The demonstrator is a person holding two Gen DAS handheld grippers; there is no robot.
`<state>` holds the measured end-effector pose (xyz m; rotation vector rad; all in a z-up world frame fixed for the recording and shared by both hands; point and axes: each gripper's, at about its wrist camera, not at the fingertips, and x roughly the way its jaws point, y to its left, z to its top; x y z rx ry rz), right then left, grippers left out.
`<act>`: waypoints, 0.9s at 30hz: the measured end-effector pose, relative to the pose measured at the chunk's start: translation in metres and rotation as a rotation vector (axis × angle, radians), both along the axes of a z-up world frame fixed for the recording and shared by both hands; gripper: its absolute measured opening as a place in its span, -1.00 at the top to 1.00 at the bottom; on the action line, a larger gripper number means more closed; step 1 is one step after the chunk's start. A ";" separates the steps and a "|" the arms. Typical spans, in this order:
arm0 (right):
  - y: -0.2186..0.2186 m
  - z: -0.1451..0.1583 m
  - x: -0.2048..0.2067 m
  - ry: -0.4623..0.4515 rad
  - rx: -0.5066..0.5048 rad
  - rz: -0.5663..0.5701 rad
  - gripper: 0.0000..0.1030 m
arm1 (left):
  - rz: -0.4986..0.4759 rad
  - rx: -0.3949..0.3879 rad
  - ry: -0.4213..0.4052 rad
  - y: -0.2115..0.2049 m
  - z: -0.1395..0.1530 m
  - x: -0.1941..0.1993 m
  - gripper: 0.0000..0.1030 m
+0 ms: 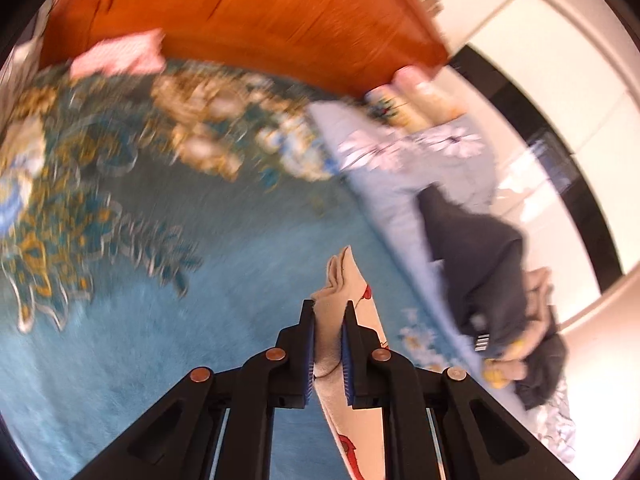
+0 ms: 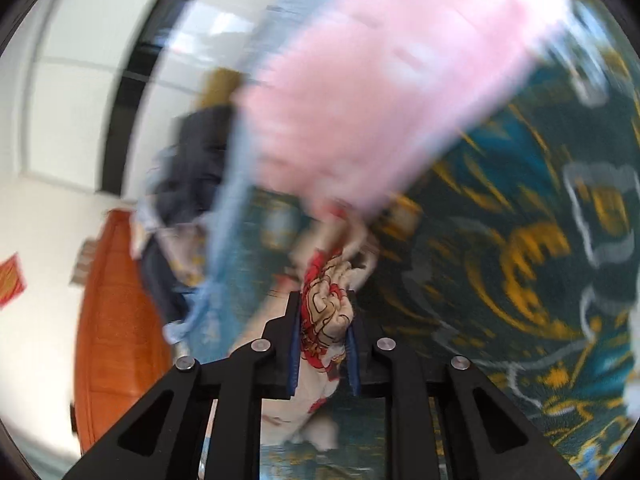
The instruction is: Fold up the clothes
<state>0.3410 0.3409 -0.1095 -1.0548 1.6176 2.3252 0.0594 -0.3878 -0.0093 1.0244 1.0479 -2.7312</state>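
Cream fabric with red print pinched in both grippers. Left gripper [image 1: 329,312] clamped on a bunched edge of the cream garment [image 1: 352,280], blue pads pressing from either side, cloth poking out past the tips and trailing back down between the black arms. Right gripper [image 2: 323,312] likewise squeezed onto a crumpled wad of the same red-patterned cream cloth [image 2: 326,300], more of it hanging below between the fingers. Beyond the left tips, blue carpet [image 1: 160,320] with a gold and teal floral border, blurred. Further right, a pale blue floral sheet [image 1: 392,184] with a dark navy garment [image 1: 480,264] heaped on it. Orange wooden headboard [image 1: 280,12] across the top. Past the right tips, a blurred pink cloth [image 2: 380,92] close overhead, a light blue fabric strip [image 2: 228,232] hanging at left, teal and gold carpet pattern [image 2: 520,240] at right. Heavy motion blur throughout.
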 end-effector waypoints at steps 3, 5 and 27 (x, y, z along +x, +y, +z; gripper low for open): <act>0.005 0.016 0.006 0.032 0.025 0.032 0.63 | -0.013 -0.018 0.081 -0.010 0.027 0.027 0.77; 0.008 0.026 0.009 0.053 0.042 0.053 0.63 | -0.029 -0.061 0.017 -0.018 0.012 0.037 0.76; 0.008 0.034 0.015 -0.015 0.181 0.206 0.63 | 0.033 -0.119 -0.213 -0.037 -0.050 0.064 0.76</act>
